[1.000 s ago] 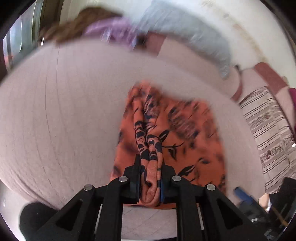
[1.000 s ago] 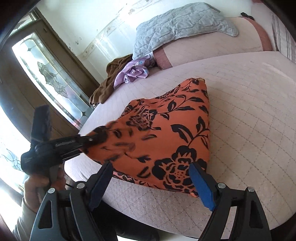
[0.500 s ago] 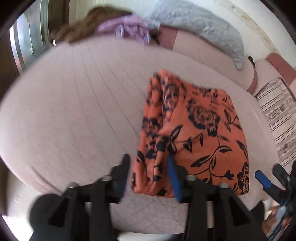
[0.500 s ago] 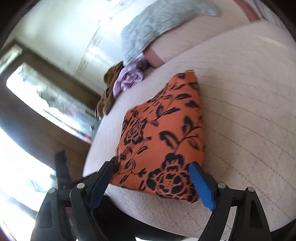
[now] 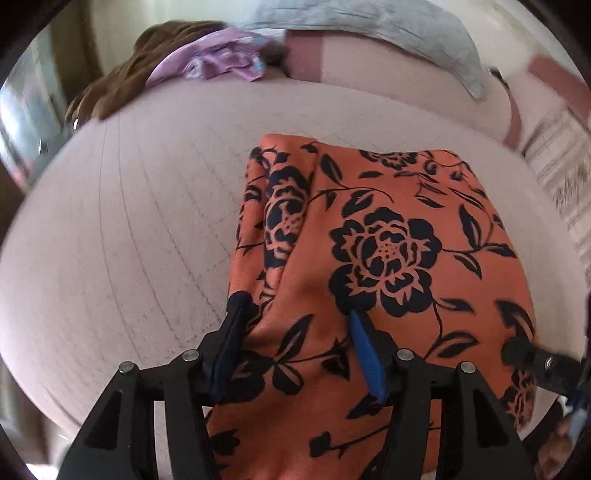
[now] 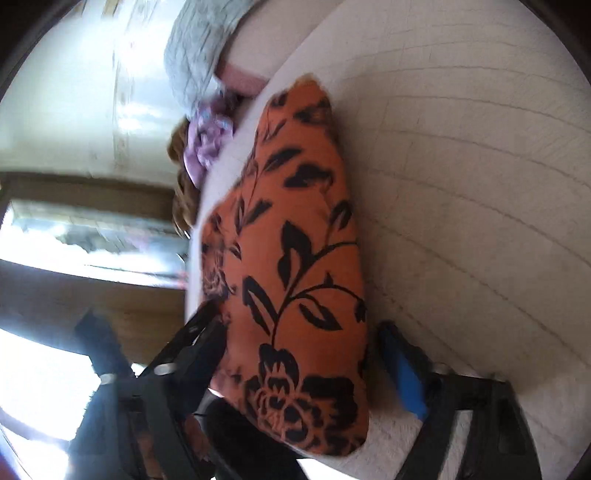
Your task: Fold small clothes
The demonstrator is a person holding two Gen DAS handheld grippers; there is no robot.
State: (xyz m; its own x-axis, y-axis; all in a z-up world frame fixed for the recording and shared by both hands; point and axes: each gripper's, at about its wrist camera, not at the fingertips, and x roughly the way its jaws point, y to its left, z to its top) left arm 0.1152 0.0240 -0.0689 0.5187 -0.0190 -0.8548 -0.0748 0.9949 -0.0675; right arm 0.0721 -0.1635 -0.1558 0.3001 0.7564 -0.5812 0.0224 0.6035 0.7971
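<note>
An orange garment with black flowers (image 5: 388,236) lies folded on the pale quilted bed (image 5: 122,236). My left gripper (image 5: 297,314) hangs over its near left part. Its jaws are opening, the cloth lies between the fingers, and the pads do not press it. My right gripper (image 6: 301,325) is rolled on its side at the garment's (image 6: 295,229) near right edge. Its jaws are closing around that edge, and a small gap still shows at the blue pad (image 6: 402,369). One right finger (image 5: 524,354) pokes in at the right of the left wrist view.
At the head of the bed lie a purple garment (image 5: 218,62), a brown one (image 5: 122,81) and a grey quilted pillow (image 5: 406,26). A striped cloth (image 5: 561,173) lies at the right. A window and wooden frame (image 6: 92,236) stand past the bed's left side.
My left gripper let go of the bunched fold and opened; the garment now lies flat. My right gripper rolled, sank to the garment's near edge, and its jaws narrowed.
</note>
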